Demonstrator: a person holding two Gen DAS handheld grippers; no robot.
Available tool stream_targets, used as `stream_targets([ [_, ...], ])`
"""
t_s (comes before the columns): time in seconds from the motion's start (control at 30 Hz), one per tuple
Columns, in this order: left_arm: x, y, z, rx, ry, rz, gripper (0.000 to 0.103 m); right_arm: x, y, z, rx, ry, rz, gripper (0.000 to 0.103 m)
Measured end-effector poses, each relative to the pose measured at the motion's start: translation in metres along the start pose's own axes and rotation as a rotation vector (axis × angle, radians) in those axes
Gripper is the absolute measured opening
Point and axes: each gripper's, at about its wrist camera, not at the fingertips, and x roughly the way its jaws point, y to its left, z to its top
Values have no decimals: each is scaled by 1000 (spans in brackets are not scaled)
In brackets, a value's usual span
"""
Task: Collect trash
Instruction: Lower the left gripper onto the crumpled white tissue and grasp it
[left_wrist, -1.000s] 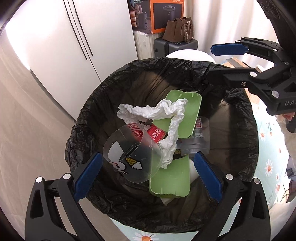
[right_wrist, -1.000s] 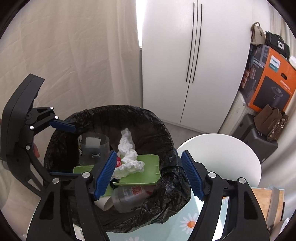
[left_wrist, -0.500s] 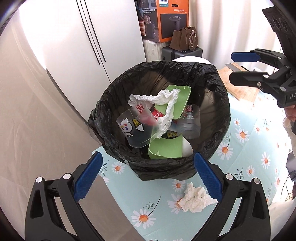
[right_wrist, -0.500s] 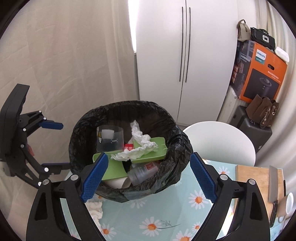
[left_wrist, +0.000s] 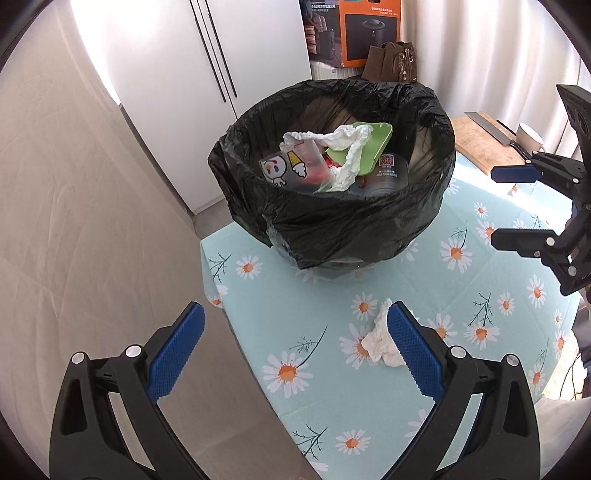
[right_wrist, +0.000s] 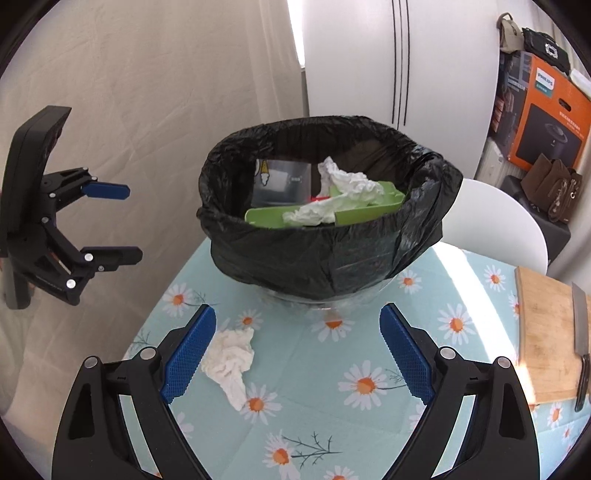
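Observation:
A bin lined with a black bag (left_wrist: 369, 218) (right_wrist: 332, 254) stands on the daisy tablecloth (left_wrist: 461, 288). In it lie a green tray (left_wrist: 369, 147), white crumpled tissue (right_wrist: 351, 184), a clear printed cup (left_wrist: 291, 166) and a clear bottle (left_wrist: 388, 173). One crumpled white tissue (left_wrist: 378, 343) (right_wrist: 231, 360) lies on the cloth in front of the bin. My left gripper (left_wrist: 291, 354) is open and empty, near the table's left edge, its right finger beside the tissue. My right gripper (right_wrist: 297, 354) is open and empty, the tissue by its left finger.
A wooden cutting board (right_wrist: 546, 332) with a cleaver (right_wrist: 581, 332) lies at the right, a white mug (left_wrist: 528, 134) behind it. A white chair (right_wrist: 495, 221) stands behind the table. The table's left edge (left_wrist: 218, 295) drops to the floor.
Both grippers have pulled back and up from over the bin. The bin now looks smaller and the tablecloth with the loose tissue has come into view.

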Motion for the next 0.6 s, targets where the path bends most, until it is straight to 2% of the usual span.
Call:
stream_targets([
  [0.23, 2, 4, -35, -59, 74, 17, 97, 53, 16, -44, -11, 131, 81, 83],
  [0.47, 14, 12, -69, -131, 146, 20, 97, 98, 39, -70, -54, 182, 134, 76],
  [0.57, 18, 13, -81, -136, 174, 22, 97, 113, 50, -76, -88, 204, 133, 66],
  [0.6, 19, 13, -84, -134, 184, 25, 97, 118, 54, -78, -100, 223, 130, 58],
])
